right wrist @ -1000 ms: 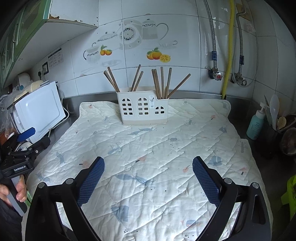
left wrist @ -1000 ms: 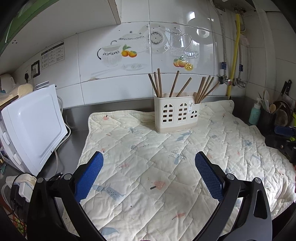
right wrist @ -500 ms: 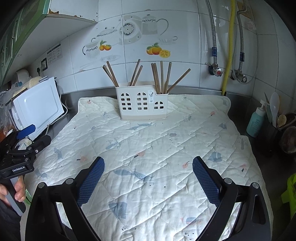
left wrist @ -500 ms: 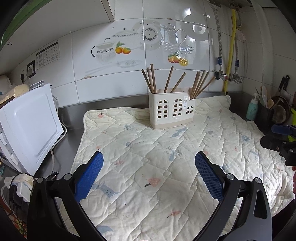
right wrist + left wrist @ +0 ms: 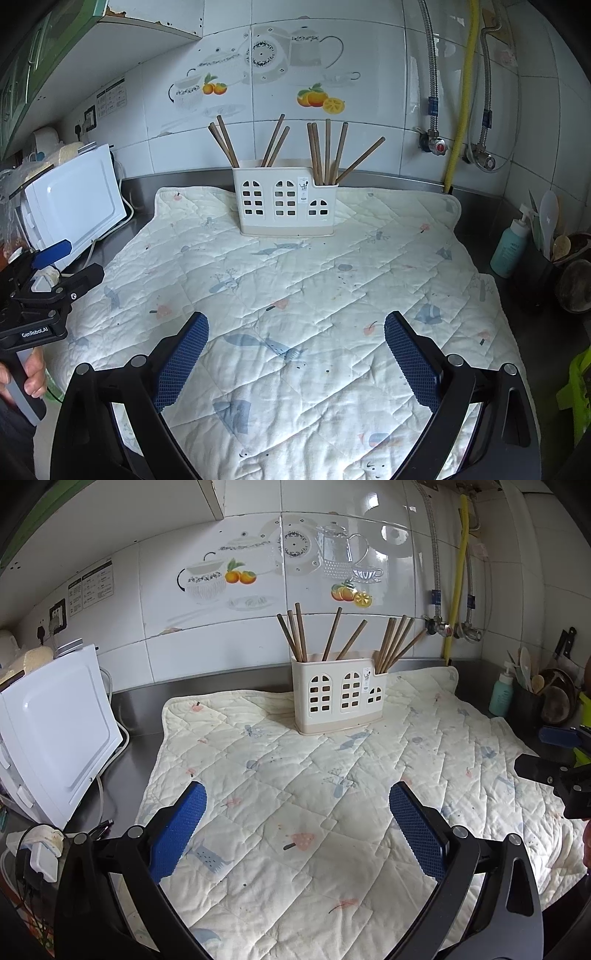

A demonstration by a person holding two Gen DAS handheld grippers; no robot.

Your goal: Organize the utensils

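1. The cream utensil holder (image 5: pixel 338 696) stands upright near the back edge of the quilted mat (image 5: pixel 295 794), just before the tiled wall (image 5: pixel 221 602); its front has window-shaped cutouts.
2. Brown chopsticks (image 5: pixel 393 642) stick out of the holder in three clusters, left, middle and right, most of them leaning outward; in the right wrist view the right cluster (image 5: pixel 327 151) sits in the lower, stepped compartment.
3. The left tongs (image 5: pixel 297 819) hover above the near part of the mat, blue pads spread wide, holding nothing.
4. The right tongs (image 5: pixel 295 345) likewise hang over the mat's near half, wide open and empty.
5. The mat covers most of the steel tabletop (image 5: pixel 136 720).
6. A white appliance (image 5: pixel 55 727) stands on the tabletop left of the mat, cables trailing beside it.
7. At the right, a teal pump bottle (image 5: pixel 511 249) stands beside a dark container of spoons (image 5: pixel 550 229).
8. A yellow pipe (image 5: pixel 463 96) runs down the wall behind the mat's right corner.
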